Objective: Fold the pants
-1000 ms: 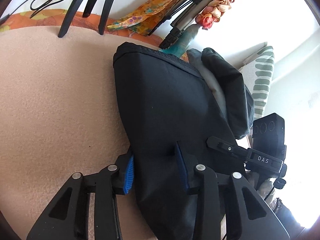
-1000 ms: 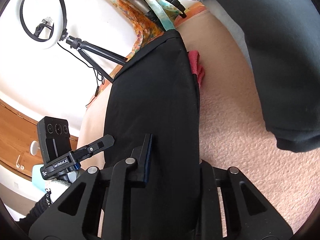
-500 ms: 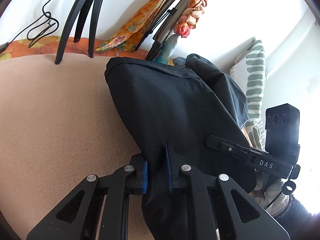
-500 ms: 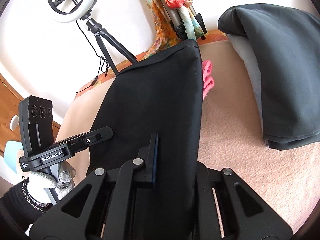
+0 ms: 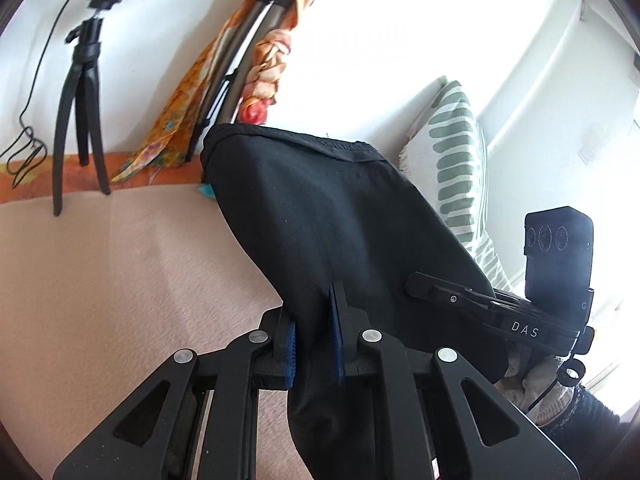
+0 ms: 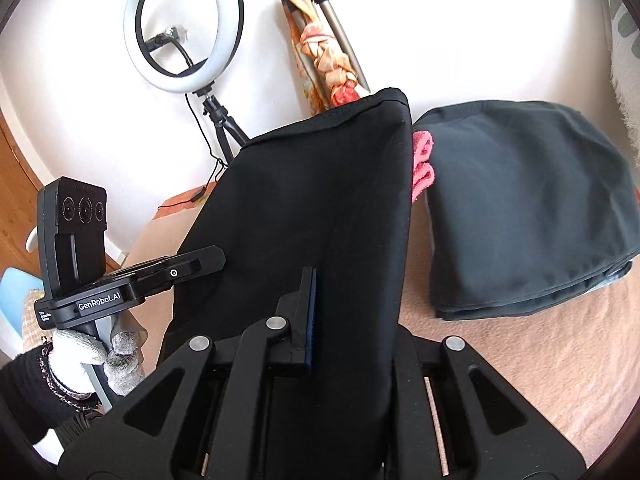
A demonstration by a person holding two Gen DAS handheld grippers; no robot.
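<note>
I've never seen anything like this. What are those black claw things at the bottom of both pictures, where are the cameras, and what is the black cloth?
No robot here: a person holds a hand-held two-finger gripper in each hand. Each picture comes from a fisheye camera on one gripper, looking along its fingers. In the left view the left gripper is pinched shut on the black pants. In the right view the right gripper grips the same pants, which cover its far finger. Each view also shows the other gripper, and the gloved left hand shows in the right one. The pants hang above a pinkish blanket. A folded dark garment lies on it, a ring light behind.
</note>
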